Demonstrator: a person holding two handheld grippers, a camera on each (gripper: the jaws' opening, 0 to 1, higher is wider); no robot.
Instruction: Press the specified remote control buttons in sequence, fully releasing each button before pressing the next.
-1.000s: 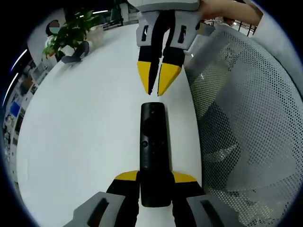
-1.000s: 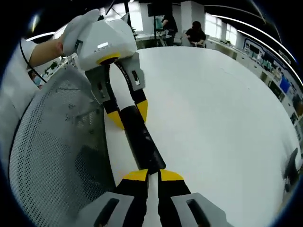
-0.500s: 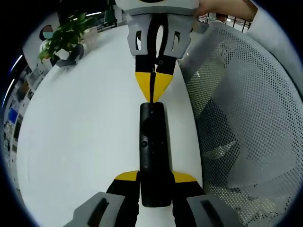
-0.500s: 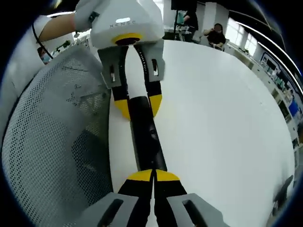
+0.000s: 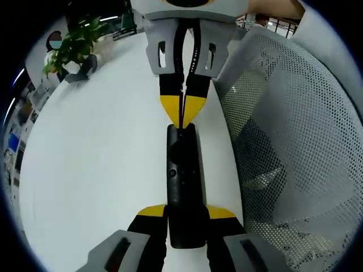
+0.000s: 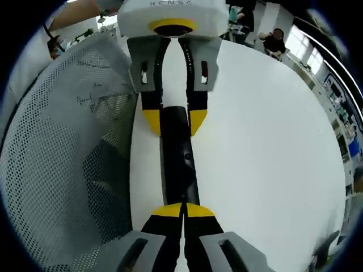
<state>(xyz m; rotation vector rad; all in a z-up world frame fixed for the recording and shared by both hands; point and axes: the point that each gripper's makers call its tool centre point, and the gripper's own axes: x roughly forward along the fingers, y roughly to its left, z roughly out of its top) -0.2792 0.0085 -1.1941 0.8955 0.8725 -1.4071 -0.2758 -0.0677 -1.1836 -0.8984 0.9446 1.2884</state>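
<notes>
White table point(image 5: 85, 170) underneath; left gripper point(image 5: 185, 218) pinching remote point(image 5: 182, 175) by near end; right gripper point(image 6: 182, 211), tips pressed together, looks down on far-end button; sequence probably barely started, rest unpressed.

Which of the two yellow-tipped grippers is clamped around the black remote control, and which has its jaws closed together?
The left gripper clamps the black remote control, one jaw on each side. The right gripper has its yellow tips shut together, at the remote's far end.
</notes>
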